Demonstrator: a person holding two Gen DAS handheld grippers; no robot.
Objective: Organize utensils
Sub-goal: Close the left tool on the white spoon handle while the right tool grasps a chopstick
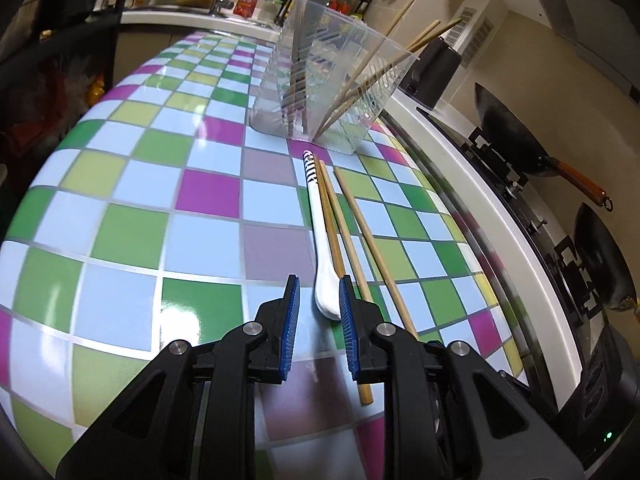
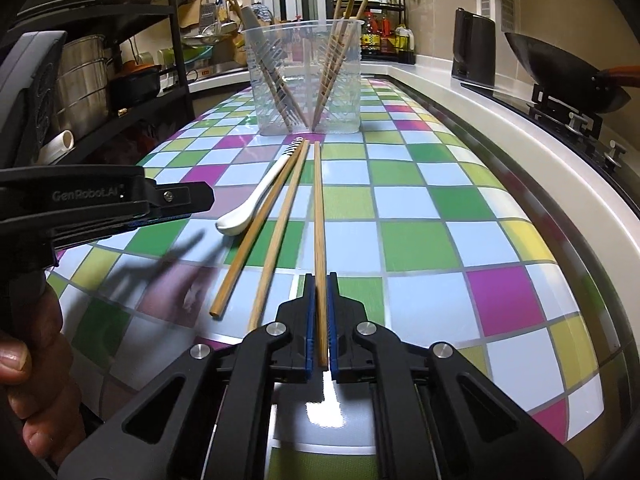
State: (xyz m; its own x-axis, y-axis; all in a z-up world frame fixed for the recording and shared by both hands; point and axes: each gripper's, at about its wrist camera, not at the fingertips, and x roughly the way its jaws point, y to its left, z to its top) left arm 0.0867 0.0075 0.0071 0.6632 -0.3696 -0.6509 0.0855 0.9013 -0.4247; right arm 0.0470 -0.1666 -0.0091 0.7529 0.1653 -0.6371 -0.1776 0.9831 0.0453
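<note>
Three wooden chopsticks and a white spoon point(image 2: 260, 192) with a striped handle lie side by side on the checkered tabletop point(image 2: 500, 300), in front of a clear plastic utensil holder point(image 2: 304, 80) that has chopsticks and other utensils standing in it. My right gripper point(image 2: 319, 280) is shut on the near end of the rightmost chopstick point(image 2: 318, 208). The other two chopsticks point(image 2: 256, 240) lie loose to its left. My left gripper point(image 1: 319, 290) hovers over the spoon's bowl point(image 1: 326, 300), jaws slightly apart and not pressing on it. In the right wrist view the left gripper point(image 2: 200, 204) is above the table, just left of the spoon.
A stove with two dark woks point(image 1: 520, 140) runs along the counter's right side, with a black appliance point(image 2: 474, 46) beyond. A dark shelf with pots point(image 2: 88, 80) stands to the left. A sink and bottles are behind the holder. A person's hand point(image 2: 24, 380) grips the left tool.
</note>
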